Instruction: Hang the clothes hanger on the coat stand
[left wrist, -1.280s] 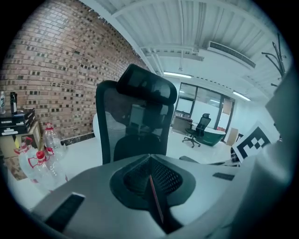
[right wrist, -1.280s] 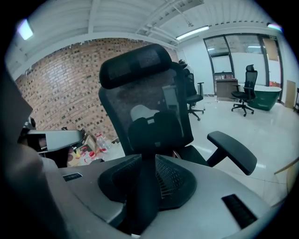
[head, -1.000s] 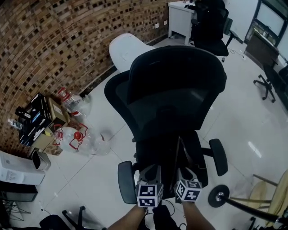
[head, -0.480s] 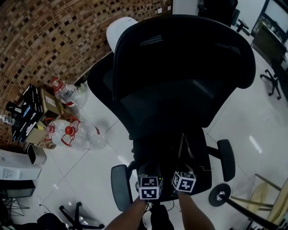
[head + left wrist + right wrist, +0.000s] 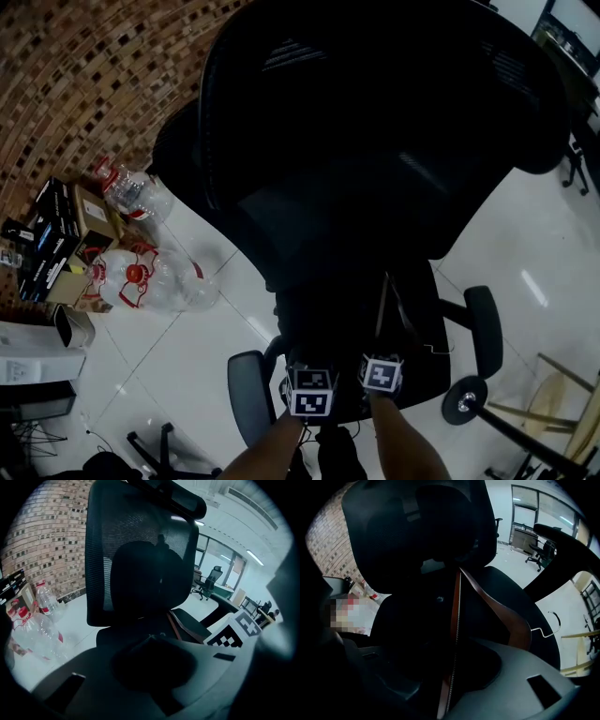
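Observation:
A brown wooden clothes hanger [image 5: 382, 302] lies on the seat of a black office chair [image 5: 375, 141]. In the right gripper view its straight bar [image 5: 454, 634] runs up between my right gripper's [image 5: 454, 677] jaws, which are opening. The curved shoulder [image 5: 501, 609] and wire hook [image 5: 543, 630] lie to the right. My right gripper [image 5: 380, 356] sits at the seat's front edge. My left gripper [image 5: 312, 367] is just beside it; its jaws meet at the tip [image 5: 150, 639] with nothing in them. A strip of the hanger [image 5: 176, 624] shows ahead of it.
A black pole with a round end [image 5: 466, 399] and pale wooden bars [image 5: 562, 412] stand at the lower right. Plastic water bottles [image 5: 141, 277] and boxes [image 5: 56, 244] sit by the brick wall. The chair's armrests [image 5: 483, 328] flank the seat. More chairs stand far off.
The chair back has grown larger and now fills the upper head view. Both grippers stay at the seat's front edge, shifted slightly down in the frame.

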`<state>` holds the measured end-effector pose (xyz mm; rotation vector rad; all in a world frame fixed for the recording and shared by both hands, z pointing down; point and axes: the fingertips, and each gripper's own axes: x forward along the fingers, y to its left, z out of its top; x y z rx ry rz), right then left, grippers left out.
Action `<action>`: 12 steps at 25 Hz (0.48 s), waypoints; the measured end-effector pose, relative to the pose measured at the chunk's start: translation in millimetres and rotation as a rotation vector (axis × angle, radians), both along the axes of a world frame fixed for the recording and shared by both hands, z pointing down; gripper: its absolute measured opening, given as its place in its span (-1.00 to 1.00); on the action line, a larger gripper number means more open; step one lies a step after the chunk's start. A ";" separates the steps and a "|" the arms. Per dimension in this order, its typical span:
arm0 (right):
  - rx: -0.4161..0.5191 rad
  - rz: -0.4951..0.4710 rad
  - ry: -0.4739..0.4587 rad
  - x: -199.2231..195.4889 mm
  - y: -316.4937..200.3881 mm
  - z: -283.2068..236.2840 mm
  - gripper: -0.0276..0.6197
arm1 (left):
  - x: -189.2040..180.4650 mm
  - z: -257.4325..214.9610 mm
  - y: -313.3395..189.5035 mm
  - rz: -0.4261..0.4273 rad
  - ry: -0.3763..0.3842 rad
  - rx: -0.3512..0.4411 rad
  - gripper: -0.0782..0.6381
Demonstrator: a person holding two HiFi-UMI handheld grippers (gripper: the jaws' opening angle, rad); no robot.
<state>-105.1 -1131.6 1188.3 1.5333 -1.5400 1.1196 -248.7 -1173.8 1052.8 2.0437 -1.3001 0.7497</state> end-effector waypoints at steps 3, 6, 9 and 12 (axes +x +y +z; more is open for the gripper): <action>-0.087 -0.006 0.010 -2.7 16.1 18.6 -0.42 | 0.1 16.8 4.1 0.031 -0.014 -0.028 -0.73; -0.108 -0.002 0.007 -2.3 28.8 35.0 -0.42 | -4.6 22.5 6.9 0.043 -0.024 -0.030 -0.73; -0.098 0.016 -0.005 -3.0 25.6 42.2 -0.42 | -8.8 36.2 14.4 0.047 -0.039 -0.062 -0.73; -0.093 0.031 -0.025 -3.1 24.7 47.4 -0.43 | -10.2 50.7 23.1 0.055 -0.065 -0.094 -0.73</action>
